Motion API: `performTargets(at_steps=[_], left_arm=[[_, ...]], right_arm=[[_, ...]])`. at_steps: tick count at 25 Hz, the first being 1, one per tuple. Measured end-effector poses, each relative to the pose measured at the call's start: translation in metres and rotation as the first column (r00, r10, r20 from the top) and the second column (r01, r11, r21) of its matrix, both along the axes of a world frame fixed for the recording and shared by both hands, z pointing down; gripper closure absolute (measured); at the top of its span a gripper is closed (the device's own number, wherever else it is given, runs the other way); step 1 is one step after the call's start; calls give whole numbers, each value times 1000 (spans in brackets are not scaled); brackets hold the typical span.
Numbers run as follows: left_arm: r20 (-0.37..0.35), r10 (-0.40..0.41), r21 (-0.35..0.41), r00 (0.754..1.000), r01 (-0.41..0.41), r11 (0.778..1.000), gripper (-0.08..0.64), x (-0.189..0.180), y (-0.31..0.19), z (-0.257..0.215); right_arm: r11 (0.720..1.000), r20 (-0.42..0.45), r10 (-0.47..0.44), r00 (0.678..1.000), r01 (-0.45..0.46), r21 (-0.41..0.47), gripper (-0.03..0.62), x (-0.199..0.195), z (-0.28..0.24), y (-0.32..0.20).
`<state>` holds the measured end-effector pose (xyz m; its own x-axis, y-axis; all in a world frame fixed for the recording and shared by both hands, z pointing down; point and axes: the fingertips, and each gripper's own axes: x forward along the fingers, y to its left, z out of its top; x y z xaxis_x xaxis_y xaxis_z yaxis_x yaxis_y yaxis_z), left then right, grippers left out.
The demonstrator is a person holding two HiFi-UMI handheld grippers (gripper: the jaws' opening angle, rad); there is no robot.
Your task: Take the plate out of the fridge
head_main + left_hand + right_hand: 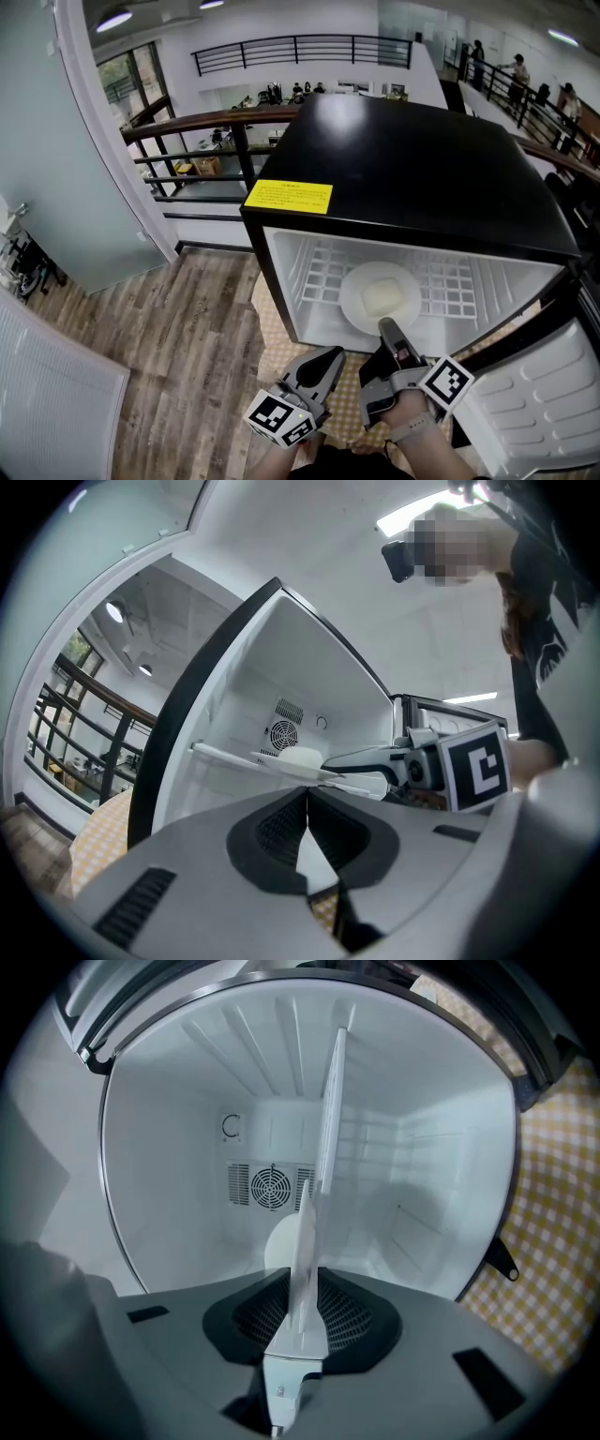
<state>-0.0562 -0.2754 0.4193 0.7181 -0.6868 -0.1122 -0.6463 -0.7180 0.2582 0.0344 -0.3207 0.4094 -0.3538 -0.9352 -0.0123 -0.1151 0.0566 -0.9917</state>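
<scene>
right gripper [386, 326]: jaws clamped on plate [352, 292] rim inside fridge [422, 169] | left gripper [330, 356]: jaws together, empty, outside fridge

1. The fridge [422, 169] stands open toward the person. Its door [544, 403] is swung out and walls off the right side.
2. Inside, the plate [354, 292] fills the middle of the wire shelf [455, 281], with bare shelf on either side.
3. The right claw [387, 328], clamped on the plate's near rim, blocks the middle of the opening.
4. The left claw [335, 354], jaws together, sits outside, just beside the right one.
</scene>
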Motion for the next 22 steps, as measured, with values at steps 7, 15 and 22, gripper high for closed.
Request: performTargets(at_steps=[7, 15, 22], left_arm=[[10, 11, -5, 1000, -11, 1000, 551, 1, 2, 4], [13, 3, -12, 1000, -3, 1000, 551, 0, 6, 4], [7, -2, -10, 1000, 2, 1000, 551, -1, 10, 3]], right_arm=[[1000, 28, -3, 1000, 2, 10, 497, 0, 1, -6], [1000, 57, 10, 998, -12, 28, 523, 1, -1, -4], [999, 57, -10, 998, 8, 35, 528, -3, 0, 4]])
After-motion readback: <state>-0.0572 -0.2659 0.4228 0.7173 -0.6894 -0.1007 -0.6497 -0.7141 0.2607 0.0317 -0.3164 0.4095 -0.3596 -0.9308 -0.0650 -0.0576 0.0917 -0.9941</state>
